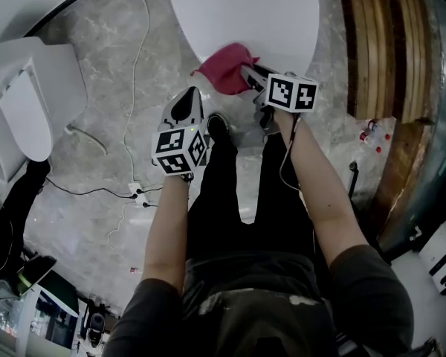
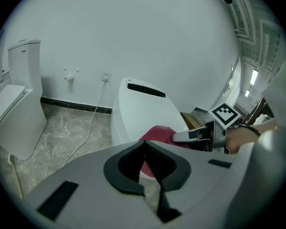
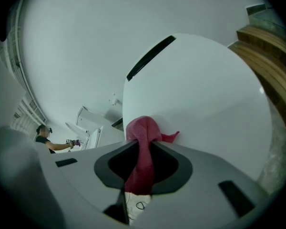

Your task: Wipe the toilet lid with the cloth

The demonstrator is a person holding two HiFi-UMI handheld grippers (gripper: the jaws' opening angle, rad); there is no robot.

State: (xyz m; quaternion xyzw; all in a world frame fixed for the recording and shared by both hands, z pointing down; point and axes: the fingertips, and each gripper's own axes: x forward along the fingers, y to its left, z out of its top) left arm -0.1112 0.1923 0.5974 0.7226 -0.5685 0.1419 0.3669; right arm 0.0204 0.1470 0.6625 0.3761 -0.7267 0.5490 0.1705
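Note:
The white toilet lid [image 1: 241, 10] is shut and fills the top of the head view. A red cloth [image 1: 224, 67] lies bunched on its near edge. My right gripper [image 1: 248, 73] is shut on the cloth [image 3: 143, 128], which runs between its jaws and rests against the lid [image 3: 200, 85]. My left gripper [image 1: 189, 99] hangs over the floor just left of the lid's front, shut with nothing in it. In the left gripper view its jaws [image 2: 148, 149] meet, with the cloth [image 2: 157, 132] and the right gripper [image 2: 195, 136] beyond them on the lid [image 2: 143, 106].
A second white toilet [image 1: 30, 103] stands to the left. A white cable [image 1: 137, 65] runs over the marble floor to a power strip [image 1: 137, 193]. Wooden slats [image 1: 379, 43] lie right of the toilet. My legs are below the grippers. A person [image 3: 46, 140] stands far off.

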